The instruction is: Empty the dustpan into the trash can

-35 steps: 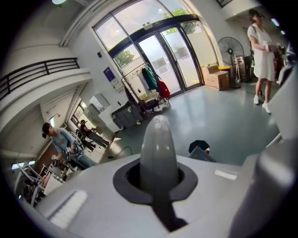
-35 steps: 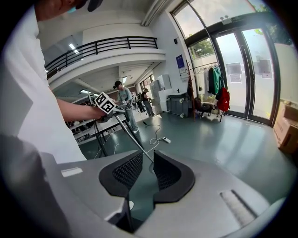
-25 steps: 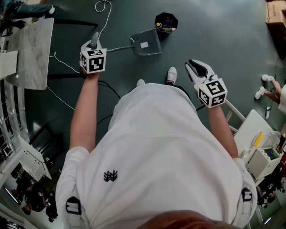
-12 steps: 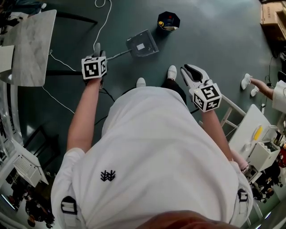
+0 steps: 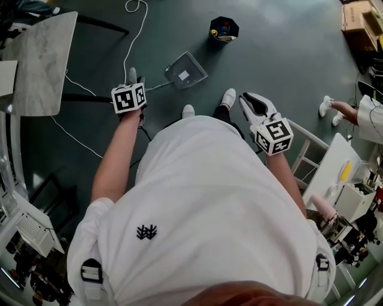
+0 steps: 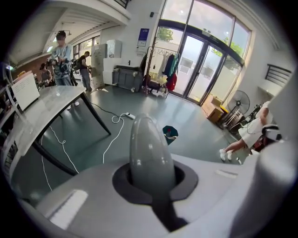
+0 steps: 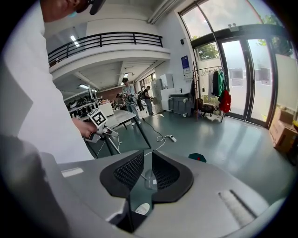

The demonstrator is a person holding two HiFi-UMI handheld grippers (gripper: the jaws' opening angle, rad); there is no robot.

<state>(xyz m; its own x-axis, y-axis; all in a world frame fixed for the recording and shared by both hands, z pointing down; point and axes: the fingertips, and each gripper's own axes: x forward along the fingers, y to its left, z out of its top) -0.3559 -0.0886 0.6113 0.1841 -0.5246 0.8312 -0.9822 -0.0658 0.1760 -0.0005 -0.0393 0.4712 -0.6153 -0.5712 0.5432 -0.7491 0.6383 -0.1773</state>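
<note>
**Item: dustpan (image 5: pixel 185 69), grey, long-handled.** It is carried out in front of the person, pan end forward. It sits near the trash can (image 5: pixel 224 28) but apart from it, not yet over the opening. Whether the pan touches the floor cannot be told.

**Item: left gripper (image 5: pixel 131 80).** Its jaws are clamped on the dustpan handle (image 6: pixel 149 153), whose rounded grey end stands up between them in the left gripper view.

**Item: right gripper (image 5: pixel 250 101).** Its jaws stand narrowly apart with nothing between them. It is held idle at the person's right side.

**Handling note (judgement).**
- Bring the pan lip right over the can mouth before tilting.
- Tip slowly, front edge low, so debris slides in and does not spill past the small rim.
- The long handle gives leverage, so a firm clamp is needed or the pan will swing.
- The free gripper could steady the can, which looks light.

**Surface.** The floor is dark green-grey, smooth and glossy. A white cable (image 5: pixel 128 42) trails across it to a power strip (image 6: pixel 129 116).

**Room.** A large open hall holds:
- a marble-topped table (image 5: pixel 42 60) on the left
- glazed doors (image 6: pixel 205 69) and a clothes rack (image 6: pixel 165 76)
- a standing fan (image 6: pixel 238 104)
- cardboard boxes (image 5: pixel 359 18)
- a seated person (image 5: pixel 359 116) at the right edge
- bystanders beyond the table
</note>
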